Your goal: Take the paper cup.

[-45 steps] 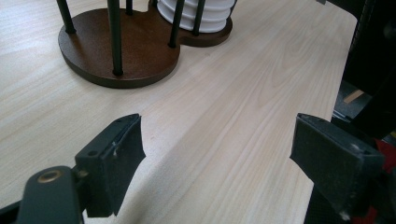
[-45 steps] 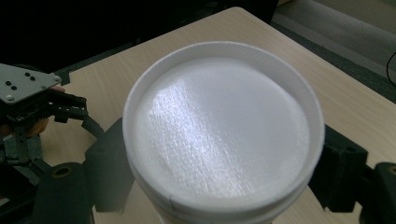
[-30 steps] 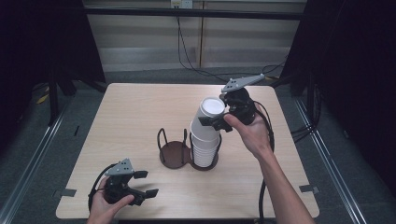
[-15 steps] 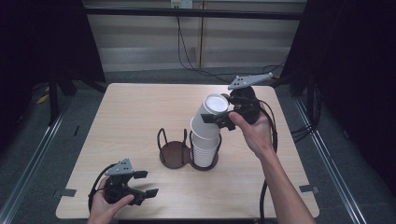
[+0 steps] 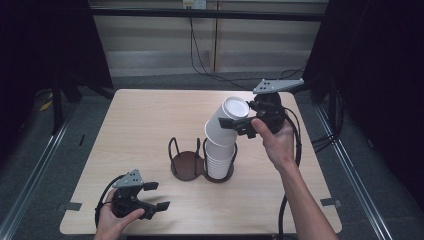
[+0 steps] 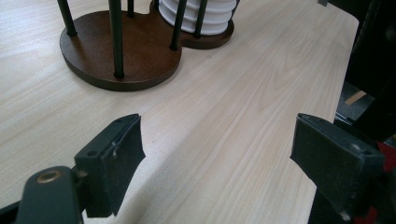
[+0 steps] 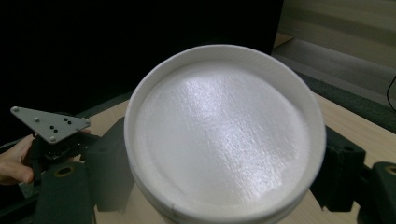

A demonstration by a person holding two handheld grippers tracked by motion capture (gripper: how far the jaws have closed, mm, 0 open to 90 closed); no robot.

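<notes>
At the bench's near edge, the left gripper rests low in the person's hand, its jaws apart with bare wood between them. Farther in stands the brown two-ring holder, its near ring vacant; in the left gripper view its posts are cut off at the top. The far ring carries the white cup stack. Above it the right gripper has its jaws clamped on the top cup, upside down and tilted, its mouth overlapping the stack. In the right gripper view the cup's base hides most of the jaws.
</notes>
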